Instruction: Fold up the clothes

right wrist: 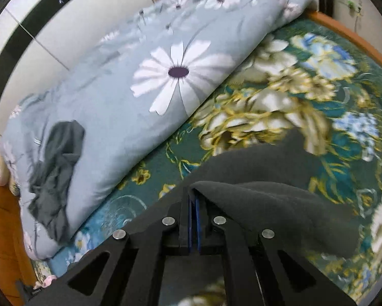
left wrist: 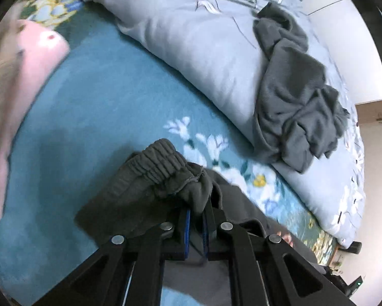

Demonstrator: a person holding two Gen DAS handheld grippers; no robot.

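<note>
Trousers (left wrist: 150, 178) of dark grey fleece are the garment in hand, and we hold them at two points above the teal floral bed sheet (left wrist: 109, 107). We have the left gripper (left wrist: 196, 211) clenched on the gathered elastic waistband, which bunches up just ahead of its fingertips; gripping at the band gives a firm edge that will not stretch out of line. We have the right gripper (right wrist: 194, 199) clamped likewise on a smooth fold of the same dark fabric (right wrist: 267, 178), which drapes away to the right over the sheet. Holding both ends lets us keep the cloth taut and carry it as one panel, which we judge to be the set-up for laying one half over the other. The remainder of the garment trails back under the left gripper and rests on the sheet.

Beyond it, a pale blue flowered quilt (right wrist: 145, 81) lies rolled along the wall side of the bed, out of the folding area. A second dark grey garment (left wrist: 298, 107) lies crumpled on top of that quilt, well apart from our grip, probably awaiting its turn. A pink cloth (left wrist: 30, 71) sits blurred at the left edge.
</note>
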